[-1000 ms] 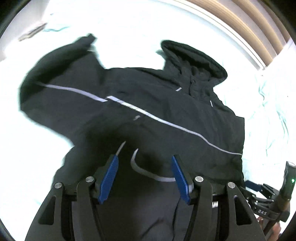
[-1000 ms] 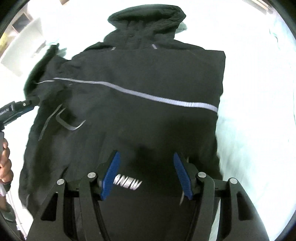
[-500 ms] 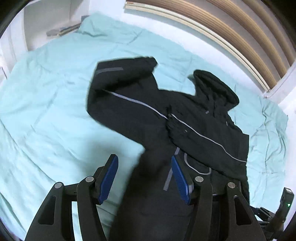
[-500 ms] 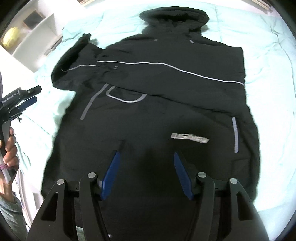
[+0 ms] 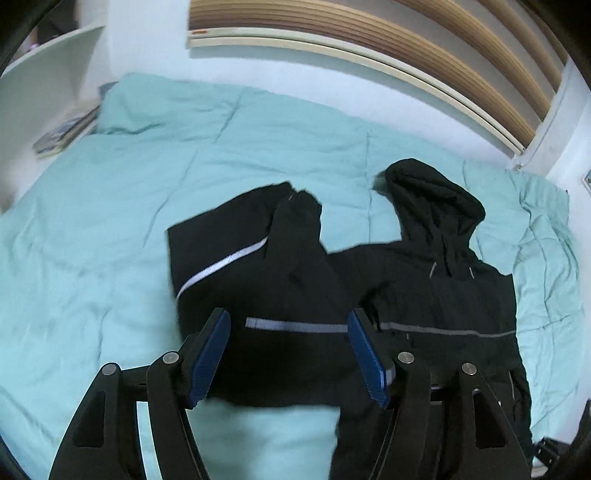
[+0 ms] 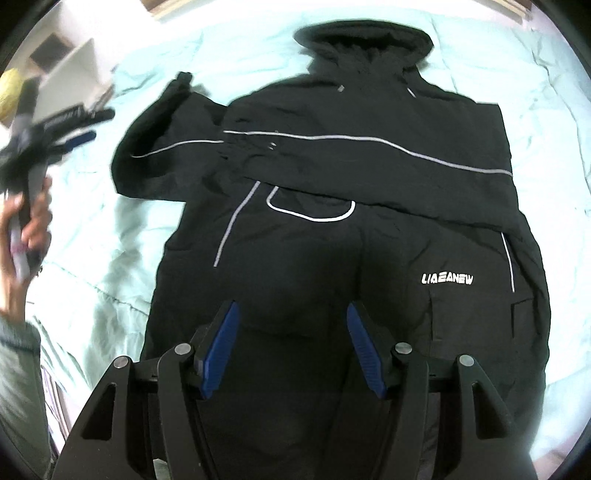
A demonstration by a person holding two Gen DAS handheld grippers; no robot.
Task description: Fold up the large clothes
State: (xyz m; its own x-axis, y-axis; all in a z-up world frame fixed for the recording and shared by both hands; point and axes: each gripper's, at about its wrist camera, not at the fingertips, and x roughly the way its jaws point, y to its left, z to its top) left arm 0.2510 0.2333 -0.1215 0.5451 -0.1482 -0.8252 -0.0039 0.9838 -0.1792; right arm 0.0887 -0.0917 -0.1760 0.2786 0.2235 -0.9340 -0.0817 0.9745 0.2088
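We see a pale teal quilted duvet [image 5: 110, 229] covering the bed, creased along its stitched seams. Behind it runs a headboard of curved wooden slats [image 5: 388, 40]. At the far left stands a white shelf unit [image 5: 48, 85], with flat printed items [image 5: 62, 133] lying beside the duvet edge.

Bare duvet [image 5: 110, 229] left of jacket [image 5: 443, 295]; headboard [image 5: 369, 33] behind.

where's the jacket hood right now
The hood lies at the far end of the black jacket, top centre in the right wrist view, on the teal bedspread.
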